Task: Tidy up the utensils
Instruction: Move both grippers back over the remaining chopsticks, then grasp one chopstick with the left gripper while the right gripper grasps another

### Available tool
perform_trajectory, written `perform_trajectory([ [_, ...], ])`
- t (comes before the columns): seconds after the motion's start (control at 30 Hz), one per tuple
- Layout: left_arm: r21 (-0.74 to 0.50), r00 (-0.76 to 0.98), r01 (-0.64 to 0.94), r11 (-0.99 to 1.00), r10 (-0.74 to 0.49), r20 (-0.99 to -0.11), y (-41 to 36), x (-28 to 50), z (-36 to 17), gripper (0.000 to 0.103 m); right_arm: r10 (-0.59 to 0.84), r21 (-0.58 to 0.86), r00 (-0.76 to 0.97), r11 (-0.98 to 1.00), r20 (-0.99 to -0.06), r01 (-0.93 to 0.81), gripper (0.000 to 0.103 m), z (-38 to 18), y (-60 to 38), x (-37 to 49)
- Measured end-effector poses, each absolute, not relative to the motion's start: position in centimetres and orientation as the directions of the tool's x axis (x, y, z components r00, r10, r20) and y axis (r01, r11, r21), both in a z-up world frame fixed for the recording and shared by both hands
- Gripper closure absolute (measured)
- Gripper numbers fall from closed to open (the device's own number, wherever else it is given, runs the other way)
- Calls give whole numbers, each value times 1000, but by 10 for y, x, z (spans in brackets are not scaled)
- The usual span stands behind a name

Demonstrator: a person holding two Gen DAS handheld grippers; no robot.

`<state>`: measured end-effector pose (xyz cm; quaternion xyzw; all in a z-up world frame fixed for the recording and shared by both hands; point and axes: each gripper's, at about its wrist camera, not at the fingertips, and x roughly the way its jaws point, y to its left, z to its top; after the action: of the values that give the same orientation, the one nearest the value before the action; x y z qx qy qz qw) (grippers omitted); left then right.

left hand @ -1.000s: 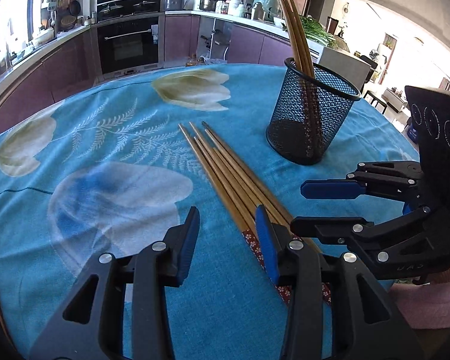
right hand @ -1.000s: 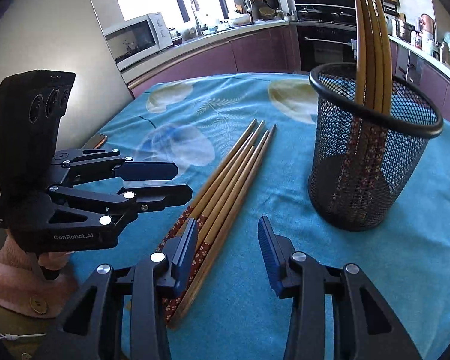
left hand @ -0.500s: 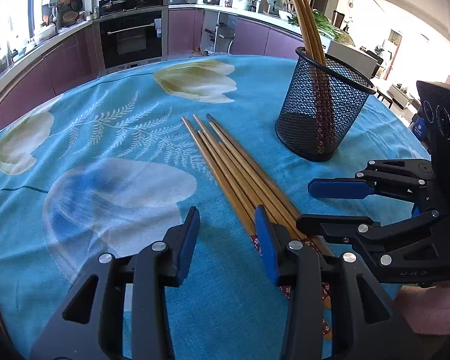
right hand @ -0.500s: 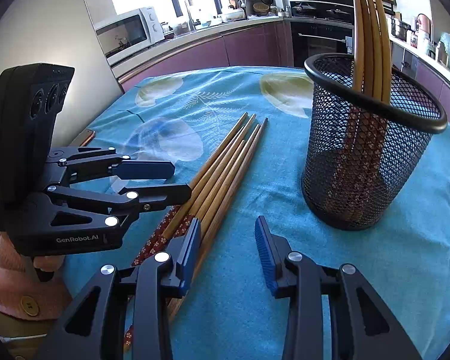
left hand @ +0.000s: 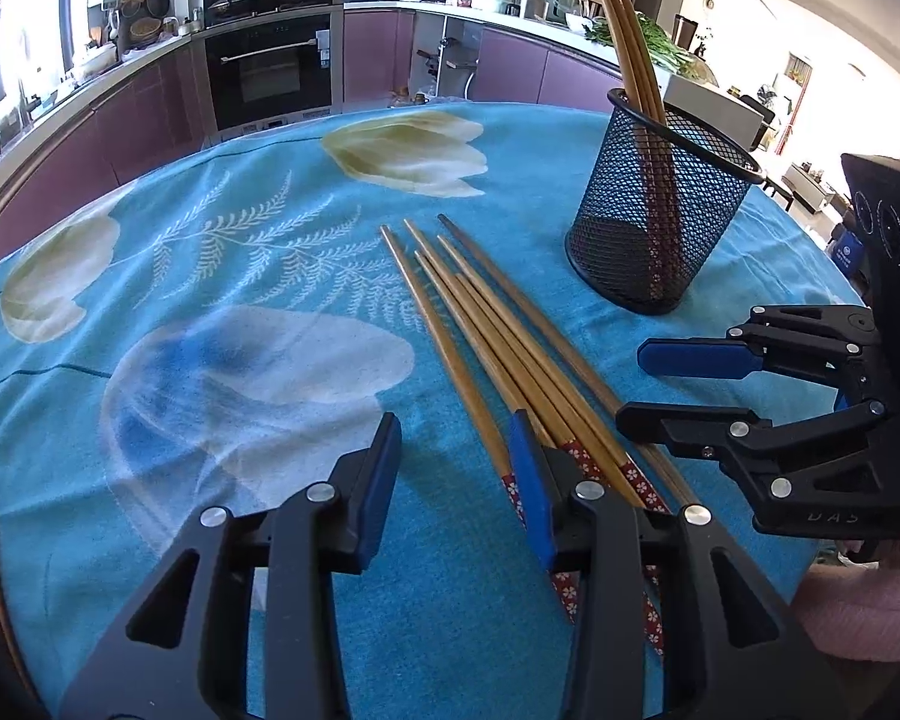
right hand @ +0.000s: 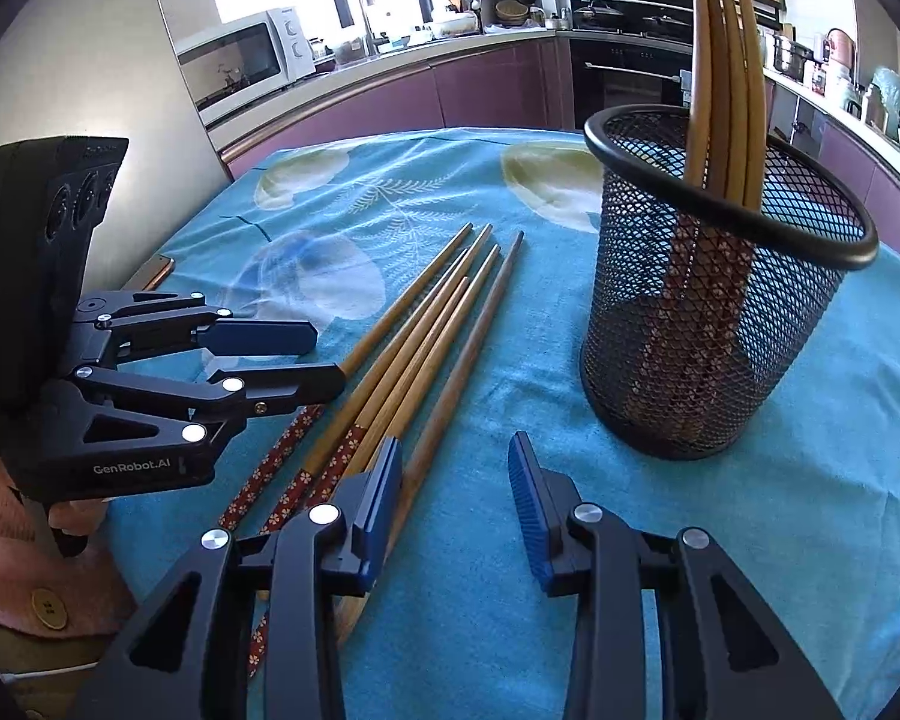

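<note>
A round table draped in a blue cloth (left hand: 222,276) printed with pale flowers and ferns filled both views, with a kitchen of purple cabinets and a black built-in oven (left hand: 270,75) behind it at 12 o'clock.

In the left wrist view, a black mesh holder (left hand: 654,222) stood upright at about 2 o'clock on the cloth. Several wooden chopsticks (left hand: 627,42) stood inside it, leaning against its rim with their tips up.

A loose bundle of chopsticks (left hand: 480,336) lay flat on the cloth near the centre, just beside the holder and apart from it. Their tips pointed toward 11 o'clock. Their red patterned ends ran toward 5 o'clock, under the near gripper.

The left gripper (left hand: 456,462) sat at 6 o'clock in its own view, released, its blue-padded jaws spread wide. One jaw lay over the bundle's red ends; whether it touched them could not be told.

The right gripper (right hand: 456,480) was likewise released, jaws wide apart, at 6 o'clock in its own view. Its left jaw hung over the bundle's ends, and the holder (right hand: 714,312) stood at 2 o'clock.
</note>
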<state>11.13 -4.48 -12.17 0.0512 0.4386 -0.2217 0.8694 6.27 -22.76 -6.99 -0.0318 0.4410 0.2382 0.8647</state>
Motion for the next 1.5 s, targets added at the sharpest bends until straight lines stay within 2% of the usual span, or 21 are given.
perform_trajectory([
  [0.3, -98, 510, 427, 899, -329, -795, -49, 129, -125, 69, 348, 116, 519, 897, -781, -427, 74, -73, -215, 77],
  [0.43, -90, 513, 425, 901, -322, -796, -52, 134, -125, 82, 349, 123, 525, 901, -776, -417, 77, -73, -213, 82],
  [0.67, -129, 515, 388, 912, -331, -791, -48, 136, -125, 91, 393, 206, 512, 900, -764, -384, 92, -75, -223, 88],
  [0.77, -150, 519, 375, 915, -341, -784, -45, 134, -125, 94, 423, 260, 502, 895, -754, -363, 95, -76, -231, 88],
  [0.97, -184, 532, 360, 915, -363, -765, -34, 127, -121, 95, 452, 313, 518, 888, -726, -336, 97, -71, -243, 84],
  [1.13, -202, 524, 385, 900, -394, -755, -34, 116, -116, 95, 486, 318, 526, 868, -698, -381, 97, -60, -244, 73],
  [1.5, -202, 472, 437, 876, -415, -778, -40, 107, -125, 95, 472, 272, 465, 859, -750, -434, 97, -68, -229, 70],
])
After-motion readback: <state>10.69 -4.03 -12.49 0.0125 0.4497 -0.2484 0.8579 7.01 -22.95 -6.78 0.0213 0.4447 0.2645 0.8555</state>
